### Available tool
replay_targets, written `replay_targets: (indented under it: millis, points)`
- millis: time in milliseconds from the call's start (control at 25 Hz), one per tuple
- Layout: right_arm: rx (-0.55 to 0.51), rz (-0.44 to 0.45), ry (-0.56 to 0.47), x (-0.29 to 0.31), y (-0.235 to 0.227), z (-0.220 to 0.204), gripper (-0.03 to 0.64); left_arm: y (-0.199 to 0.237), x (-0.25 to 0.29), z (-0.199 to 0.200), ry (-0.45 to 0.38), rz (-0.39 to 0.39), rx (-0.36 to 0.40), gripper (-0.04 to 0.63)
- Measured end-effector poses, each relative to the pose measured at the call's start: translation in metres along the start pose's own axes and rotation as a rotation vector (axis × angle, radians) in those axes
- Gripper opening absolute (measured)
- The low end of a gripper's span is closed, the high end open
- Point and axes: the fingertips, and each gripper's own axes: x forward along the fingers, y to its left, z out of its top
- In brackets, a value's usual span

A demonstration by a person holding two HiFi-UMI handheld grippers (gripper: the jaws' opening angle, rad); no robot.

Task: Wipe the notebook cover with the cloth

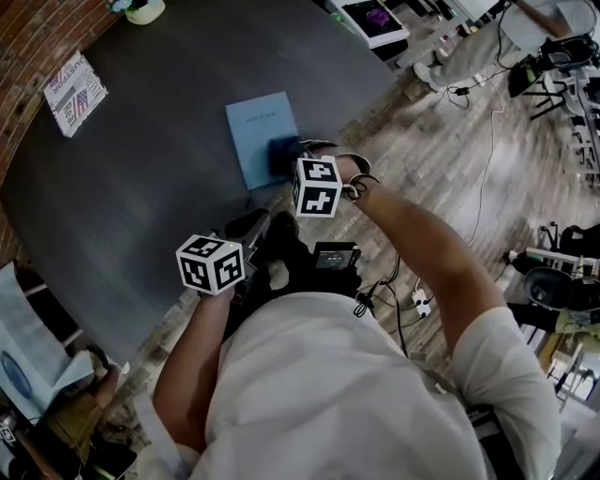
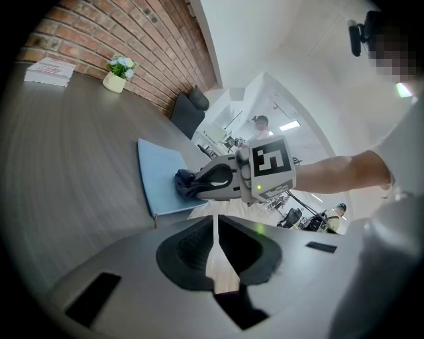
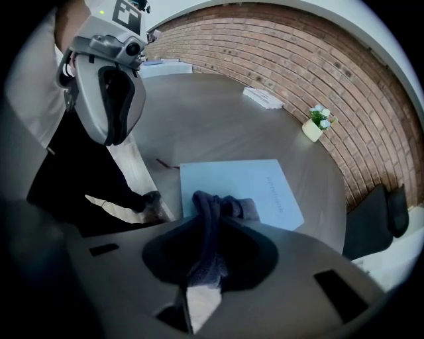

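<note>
A light blue notebook lies flat near the front edge of the dark table. On its near right corner rests a bunched dark blue cloth. My right gripper is shut on that cloth and holds it down on the cover. In the right gripper view the cloth runs between the jaws onto the notebook. My left gripper hovers off the table's edge, nearer my body, with its jaws together and nothing between them. From the left gripper view I see notebook, cloth and the right gripper.
A printed magazine lies at the table's far left, and a small potted plant stands at the back by the brick wall. A dark chair stands beyond the table. Wooden floor with cables lies to the right.
</note>
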Motion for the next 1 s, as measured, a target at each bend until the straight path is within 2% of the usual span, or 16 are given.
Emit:
replay_targets:
  millis: [1000]
  points:
    - [0.063,0.060,-0.023,-0.019,0.034,0.002,0.081,0.000,-0.016,0.013,-0.022,-0.026,0.003,0.029]
